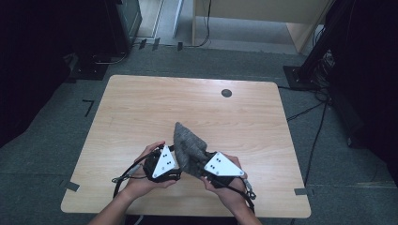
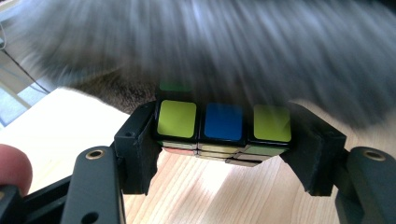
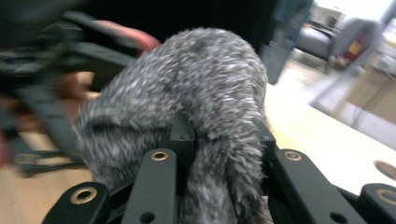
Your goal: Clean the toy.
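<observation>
Grey fuzzy cloth (image 1: 188, 146), clamped by right gripper (image 3: 219, 140), hides the cube (image 2: 223, 126) left gripper (image 2: 224, 140) clamps.

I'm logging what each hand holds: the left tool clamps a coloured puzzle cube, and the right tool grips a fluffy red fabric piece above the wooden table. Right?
Not quite: the fluffy fabric piece is grey, not red, as the right gripper view shows, with the right tool closed around it. The rest holds: the left tool clamps the coloured puzzle cube above the wooden table.

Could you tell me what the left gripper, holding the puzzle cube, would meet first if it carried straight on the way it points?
Most likely the grey fuzzy cloth just beyond the cube; depth is blurred.
</observation>
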{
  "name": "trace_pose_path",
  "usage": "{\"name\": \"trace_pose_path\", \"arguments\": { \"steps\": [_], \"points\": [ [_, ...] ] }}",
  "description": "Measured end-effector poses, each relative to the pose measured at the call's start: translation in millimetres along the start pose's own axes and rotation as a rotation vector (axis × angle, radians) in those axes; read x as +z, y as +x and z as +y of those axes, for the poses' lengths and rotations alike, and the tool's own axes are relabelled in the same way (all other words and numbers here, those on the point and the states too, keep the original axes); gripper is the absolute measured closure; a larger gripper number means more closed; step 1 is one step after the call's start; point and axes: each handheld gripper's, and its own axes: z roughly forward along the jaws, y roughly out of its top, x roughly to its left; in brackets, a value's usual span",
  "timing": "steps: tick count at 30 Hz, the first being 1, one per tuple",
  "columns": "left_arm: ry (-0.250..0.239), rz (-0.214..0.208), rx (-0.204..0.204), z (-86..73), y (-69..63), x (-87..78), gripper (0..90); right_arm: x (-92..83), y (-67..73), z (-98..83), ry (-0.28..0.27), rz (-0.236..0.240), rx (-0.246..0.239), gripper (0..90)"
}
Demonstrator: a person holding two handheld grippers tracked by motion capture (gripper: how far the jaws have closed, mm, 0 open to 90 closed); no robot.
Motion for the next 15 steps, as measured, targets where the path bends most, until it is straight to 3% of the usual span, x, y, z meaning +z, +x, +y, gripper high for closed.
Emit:
{"name": "trace_pose_path", "arguments": {
  "steps": [2,4,6,9,12,15],
  "points": [
    [-0.017,-0.006,-0.009,-0.5,2.1,-1.9,34.3,-4.8,-12.3,-1.8,-0.006,-0.033,0.069,72.3],
    [-0.058,-0.02,-0.041,-0.3,5.3,-5.4,34.3,-9.3,-21.6,-3.3,0.004,-0.078,0.104,72.4],
    [-0.098,-0.043,-0.072,-0.3,9.7,-9.6,34.3,-12.6,-28.5,-4.4,-0.026,-0.046,0.156,72.5],
    [-0.19,-0.108,-0.115,-1.7,15.5,-17.9,34.3,-11.1,-32.0,-7.2,-0.067,0.059,0.227,72.5],
    [-0.234,-0.137,-0.15,-2.9,21.2,-23.1,34.2,-6.6,-31.5,-12.2,-0.054,0.064,0.231,72.9],
    [-0.275,-0.163,-0.2,-4.8,29.1,-27.0,34.2,-4.3,-36.2,-16.0,0.014,0.017,0.218,72.8]
  ]
}}
